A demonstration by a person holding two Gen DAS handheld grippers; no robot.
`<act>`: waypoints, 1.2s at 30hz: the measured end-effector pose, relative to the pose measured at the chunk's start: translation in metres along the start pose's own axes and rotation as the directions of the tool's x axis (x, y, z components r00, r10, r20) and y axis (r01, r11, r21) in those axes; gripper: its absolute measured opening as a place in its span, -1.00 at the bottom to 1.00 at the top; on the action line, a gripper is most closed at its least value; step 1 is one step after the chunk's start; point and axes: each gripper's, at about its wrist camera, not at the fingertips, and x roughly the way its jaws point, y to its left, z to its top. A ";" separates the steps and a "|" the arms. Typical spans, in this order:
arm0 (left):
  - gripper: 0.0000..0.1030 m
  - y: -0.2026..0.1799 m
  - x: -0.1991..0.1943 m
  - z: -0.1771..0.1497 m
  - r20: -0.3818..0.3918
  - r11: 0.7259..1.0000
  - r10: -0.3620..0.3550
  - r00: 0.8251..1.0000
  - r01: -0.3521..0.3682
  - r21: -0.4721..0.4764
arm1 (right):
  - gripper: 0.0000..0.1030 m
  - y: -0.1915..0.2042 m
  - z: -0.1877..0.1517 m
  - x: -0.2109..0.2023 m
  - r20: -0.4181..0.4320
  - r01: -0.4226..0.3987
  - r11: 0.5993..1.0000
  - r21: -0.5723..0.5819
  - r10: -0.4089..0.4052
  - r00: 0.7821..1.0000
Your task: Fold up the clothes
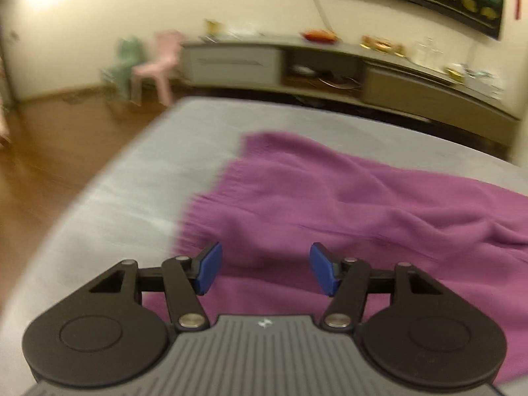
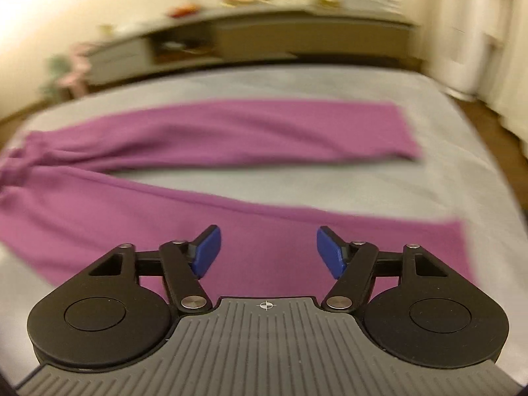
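Observation:
A pair of purple knit trousers (image 2: 204, 135) lies spread flat on a grey bed (image 2: 330, 82), its two legs pointing right and its waistband at the left. In the left wrist view the waist end of the trousers (image 1: 330, 198) fills the middle and right. My left gripper (image 1: 264, 269) is open and empty, just above the cloth near the waistband edge. My right gripper (image 2: 268, 252) is open and empty, just above the near leg, close to its hem. Both views are blurred.
The bed's left edge (image 1: 99, 178) drops to a wooden floor (image 1: 49, 138). A long low cabinet (image 1: 330, 66) with small items on top stands along the far wall. A pink chair (image 1: 158, 62) and a green one stand at its left.

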 end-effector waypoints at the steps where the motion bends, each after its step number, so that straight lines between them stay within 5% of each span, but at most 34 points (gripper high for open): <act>1: 0.16 -0.006 0.008 -0.001 -0.030 1.000 -0.018 0.999 0.019 0.018 | 0.22 -0.008 -0.001 0.007 -0.033 0.028 0.999 0.023 -0.028 0.999; 5: 0.17 -0.024 0.037 -0.012 -0.119 0.991 0.038 0.992 -0.022 0.134 | 0.21 -0.011 0.005 0.044 -0.108 0.092 0.995 -0.033 -0.095 0.990; 6: 0.38 -0.023 0.043 -0.015 -0.129 0.989 0.059 0.990 -0.040 0.142 | 0.28 -0.016 0.008 0.051 -0.088 0.121 0.992 -0.037 -0.124 0.988; 9: 0.57 -0.011 0.045 -0.019 -0.119 0.990 0.091 0.989 -0.078 0.114 | 0.29 -0.035 0.021 0.067 -0.014 0.234 0.972 0.026 -0.234 0.972; 11: 0.55 -0.003 0.040 -0.020 -0.123 0.990 0.122 0.985 -0.111 0.089 | 0.29 -0.037 0.026 0.073 0.010 0.281 0.959 0.044 -0.281 0.960; 14: 0.25 0.000 0.018 -0.016 -0.090 0.991 0.127 0.988 -0.122 0.059 | 0.11 -0.024 0.031 0.069 0.014 0.300 0.954 0.017 -0.300 0.954; 16: 0.29 0.006 -0.003 -0.005 -0.016 0.997 0.075 0.997 -0.075 -0.015 | 0.06 -0.007 0.033 0.050 0.072 0.271 0.963 -0.007 -0.270 0.960; 21: 0.39 0.016 -0.001 0.032 0.079 0.991 0.044 0.996 -0.034 -0.128 | 0.42 0.046 0.026 0.020 0.161 0.123 0.989 -0.084 -0.108 0.981; 26: 0.32 0.027 0.040 0.056 0.007 0.966 0.085 0.996 -0.081 -0.247 | 0.49 0.098 0.012 0.038 0.144 0.055 0.969 -0.242 -0.020 0.989; 31: 0.31 0.018 0.032 0.052 0.032 0.958 -0.034 0.999 0.041 -0.283 | 0.53 0.131 0.012 0.042 0.158 -0.014 0.951 -0.310 0.066 0.985; 36: 0.35 -0.009 0.026 0.043 0.040 0.953 -0.149 0.988 0.155 -0.259 | 0.54 0.209 0.055 0.054 0.160 -0.135 0.928 -0.348 0.201 0.966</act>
